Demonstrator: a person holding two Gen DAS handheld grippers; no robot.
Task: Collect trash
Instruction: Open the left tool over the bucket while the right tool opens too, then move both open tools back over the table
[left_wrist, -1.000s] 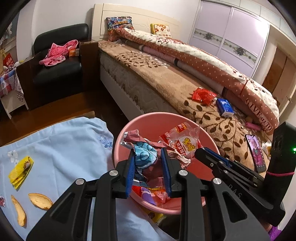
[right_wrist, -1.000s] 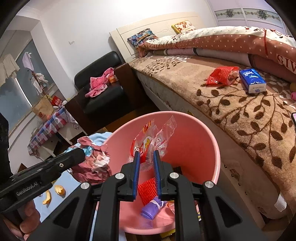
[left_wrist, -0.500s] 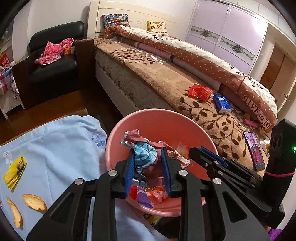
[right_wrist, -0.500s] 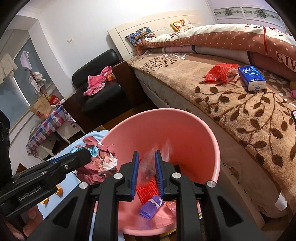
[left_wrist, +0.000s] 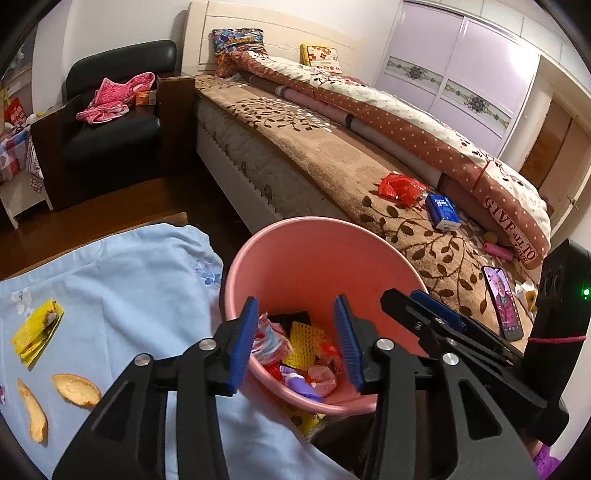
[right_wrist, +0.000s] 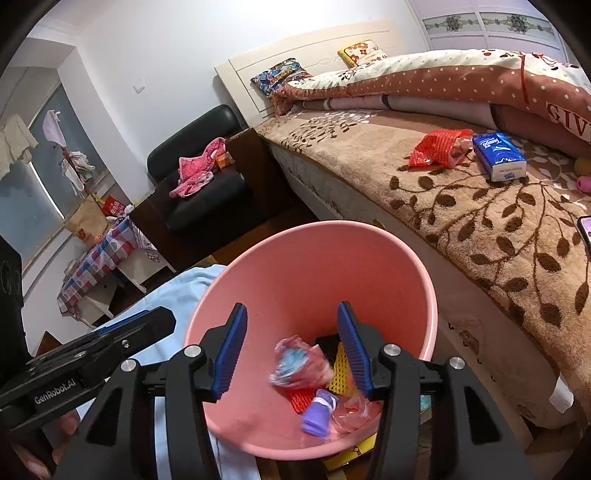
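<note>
A pink bin (left_wrist: 295, 243) (right_wrist: 295, 251) stands between the bed and a blue-clothed table. It holds several wrappers, with a crumpled blue-and-pink wrapper (right_wrist: 297, 363) (left_wrist: 269, 338) blurred inside it. My left gripper (left_wrist: 295, 339) is open and empty over the bin's near rim. My right gripper (right_wrist: 291, 347) is open and empty over the bin. A yellow wrapper (left_wrist: 37, 332) and two peel pieces (left_wrist: 75, 389) lie on the blue cloth (left_wrist: 110, 288). A red wrapper (left_wrist: 400, 188) (right_wrist: 439, 147) lies on the bed.
A blue tissue pack (left_wrist: 441, 212) (right_wrist: 498, 157) and a phone (left_wrist: 502, 302) lie on the brown bed cover. A black armchair (left_wrist: 110, 136) with pink clothes stands at the back left. A low table with a checked cloth (right_wrist: 99, 254) is further left.
Both grippers opened. The clear snack bag left my right gripper and the crumpled wrapper left my left gripper; both went down into the bin.
</note>
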